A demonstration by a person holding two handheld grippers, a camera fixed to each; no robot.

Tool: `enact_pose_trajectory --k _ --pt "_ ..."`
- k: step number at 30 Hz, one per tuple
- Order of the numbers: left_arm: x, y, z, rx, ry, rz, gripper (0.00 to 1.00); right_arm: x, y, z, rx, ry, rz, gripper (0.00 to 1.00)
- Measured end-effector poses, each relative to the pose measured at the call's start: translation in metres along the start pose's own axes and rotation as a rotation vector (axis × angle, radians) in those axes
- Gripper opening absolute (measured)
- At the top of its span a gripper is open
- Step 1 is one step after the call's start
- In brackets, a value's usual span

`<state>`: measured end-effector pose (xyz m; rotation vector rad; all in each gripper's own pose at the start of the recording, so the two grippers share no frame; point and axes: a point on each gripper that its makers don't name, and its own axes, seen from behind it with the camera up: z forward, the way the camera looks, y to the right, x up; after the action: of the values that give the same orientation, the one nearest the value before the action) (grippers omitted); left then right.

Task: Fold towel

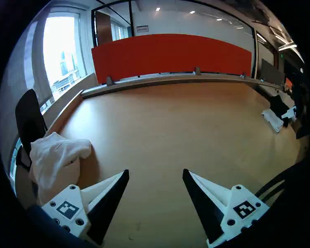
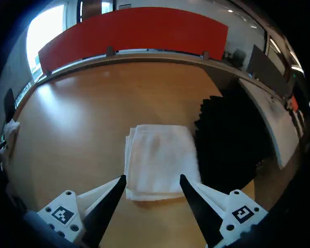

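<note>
A broad wooden surface [image 1: 163, 124] runs across both views, backed along its far edge by a long red divider panel [image 1: 171, 53]. In the right gripper view a dark, pleated black pile [image 2: 233, 140] sits on the surface, touching or just beside the right edge of the towel [image 2: 161, 159]. The towel is white, folded into a neat layered rectangle, and lies flat near the middle. In the left gripper view a rumpled white cloth [image 1: 56, 155] is draped at the surface's left edge beside a black chair [image 1: 29, 115]. The right hand-held gripper [image 2: 152, 177] has its fingers spread wide over the towel's near edge, holding nothing; whether they touch it is unclear. The left hand-held gripper [image 1: 155, 172] is equally wide apart and empty above bare wood.
</note>
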<state>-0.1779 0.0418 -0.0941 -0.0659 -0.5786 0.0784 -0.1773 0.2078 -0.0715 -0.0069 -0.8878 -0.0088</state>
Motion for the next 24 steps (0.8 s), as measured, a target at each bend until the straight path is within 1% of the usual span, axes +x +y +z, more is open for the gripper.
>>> enact_pose_trajectory --k 5,8,14,24 --pt "0.0 -0.001 0.001 0.002 0.001 -0.009 0.96 0.012 0.003 -0.003 -0.042 0.067 0.058 1.0" --pt "0.001 -0.001 0.001 0.004 0.002 -0.015 0.96 0.021 0.005 -0.005 -0.067 0.115 0.081 1.0" --pt "0.001 0.0 0.001 0.003 0.004 -0.027 0.96 0.038 0.008 -0.01 -0.115 0.213 0.114 1.0" --pt "0.0 -0.001 -0.001 0.005 0.005 -0.031 0.96 0.056 0.018 -0.018 -0.195 0.331 0.161 1.0"
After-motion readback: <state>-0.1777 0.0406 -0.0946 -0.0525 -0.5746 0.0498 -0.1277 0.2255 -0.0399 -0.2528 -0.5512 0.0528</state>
